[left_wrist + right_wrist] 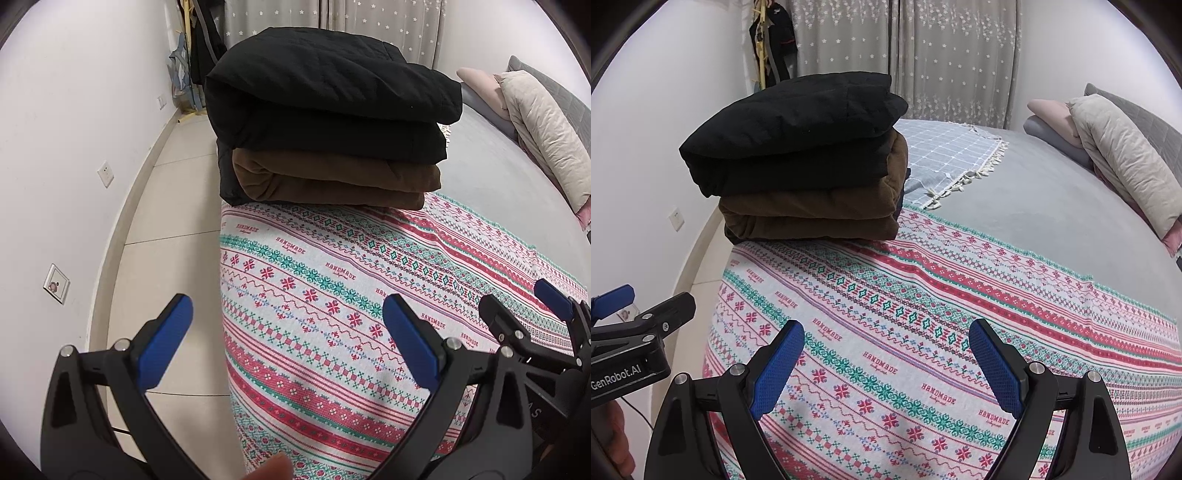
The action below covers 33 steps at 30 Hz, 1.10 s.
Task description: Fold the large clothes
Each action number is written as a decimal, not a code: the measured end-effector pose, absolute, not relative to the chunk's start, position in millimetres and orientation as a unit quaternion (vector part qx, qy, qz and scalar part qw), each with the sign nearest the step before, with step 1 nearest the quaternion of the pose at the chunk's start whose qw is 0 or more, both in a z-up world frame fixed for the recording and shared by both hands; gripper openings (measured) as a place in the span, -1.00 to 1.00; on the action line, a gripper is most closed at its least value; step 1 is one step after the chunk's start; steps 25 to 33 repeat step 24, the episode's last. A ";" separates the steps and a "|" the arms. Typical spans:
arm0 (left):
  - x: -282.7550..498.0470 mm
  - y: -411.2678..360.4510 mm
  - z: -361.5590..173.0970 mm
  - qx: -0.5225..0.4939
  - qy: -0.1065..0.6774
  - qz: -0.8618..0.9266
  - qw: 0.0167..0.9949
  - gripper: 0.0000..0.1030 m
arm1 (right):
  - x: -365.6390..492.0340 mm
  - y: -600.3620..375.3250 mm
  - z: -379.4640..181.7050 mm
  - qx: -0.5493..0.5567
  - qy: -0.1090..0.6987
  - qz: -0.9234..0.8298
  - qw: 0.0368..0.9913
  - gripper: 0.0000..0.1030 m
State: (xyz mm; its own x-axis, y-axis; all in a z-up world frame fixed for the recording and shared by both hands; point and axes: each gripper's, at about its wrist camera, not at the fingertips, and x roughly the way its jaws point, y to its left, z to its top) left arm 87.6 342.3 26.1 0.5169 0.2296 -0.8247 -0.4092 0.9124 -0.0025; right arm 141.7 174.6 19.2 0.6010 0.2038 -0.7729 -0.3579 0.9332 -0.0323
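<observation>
Black garment (798,122) folded atop brown garment (812,210)

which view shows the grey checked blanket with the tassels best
The right wrist view: the grey checked blanket lies spread on the bed behind the stack of folded clothes, its tasselled edge plain. In the left wrist view the stack hides it almost entirely.
</observation>
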 end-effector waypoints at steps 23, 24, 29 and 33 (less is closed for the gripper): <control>81.9 351.0 28.0 -0.104 0.456 0.203 0.860 0.98 | 138.4 179.3 24.4 -0.100 0.417 0.161 0.889 0.78; 81.8 348.6 29.7 -0.102 0.457 0.198 0.861 0.98 | 137.0 179.8 26.8 -0.101 0.416 0.160 0.889 0.78; 81.8 348.6 29.7 -0.102 0.457 0.198 0.861 0.98 | 137.0 179.8 26.8 -0.101 0.416 0.160 0.889 0.78; 81.8 348.6 29.7 -0.102 0.457 0.198 0.861 0.98 | 137.0 179.8 26.8 -0.101 0.416 0.160 0.889 0.78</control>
